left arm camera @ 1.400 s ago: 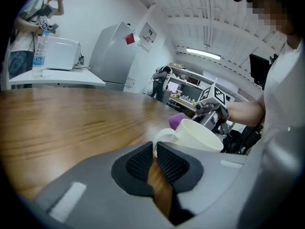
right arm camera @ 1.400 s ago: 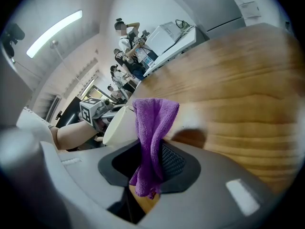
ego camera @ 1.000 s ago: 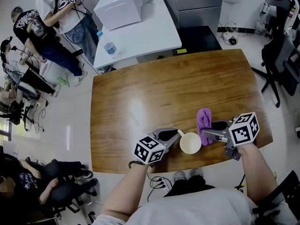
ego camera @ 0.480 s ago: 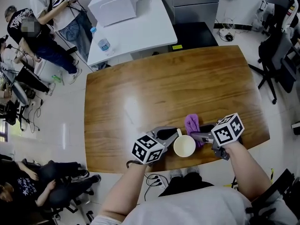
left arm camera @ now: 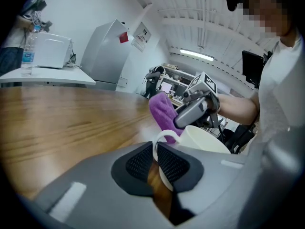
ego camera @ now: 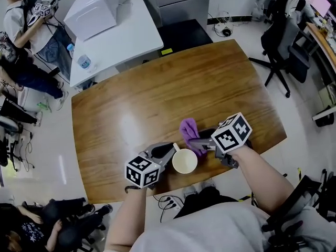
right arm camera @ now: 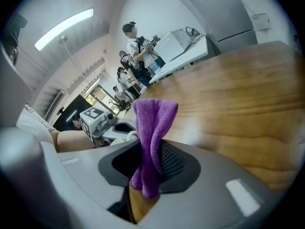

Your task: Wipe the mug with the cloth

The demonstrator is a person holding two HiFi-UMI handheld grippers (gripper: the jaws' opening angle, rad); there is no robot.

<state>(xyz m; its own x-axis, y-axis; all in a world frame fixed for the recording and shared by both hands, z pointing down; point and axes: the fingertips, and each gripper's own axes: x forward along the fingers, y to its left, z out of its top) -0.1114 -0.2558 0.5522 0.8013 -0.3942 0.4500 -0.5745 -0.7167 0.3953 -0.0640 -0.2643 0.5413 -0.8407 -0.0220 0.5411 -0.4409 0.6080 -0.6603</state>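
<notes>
mug (ego camera: 185,161) upright, handle (ego camera: 176,147) leftward, cloth (ego camera: 189,129) sticking up

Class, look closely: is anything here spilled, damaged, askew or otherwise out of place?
Nothing stands out. The mug is upright, its handle pinched in the left gripper; the right gripper grips the purple cloth close by.

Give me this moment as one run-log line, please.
left gripper: shut on mug handle; right gripper: shut on cloth; mug: upright

Left gripper (left arm camera: 155,162) clamps handle (left arm camera: 163,136) of white mug (left arm camera: 206,140).
</notes>
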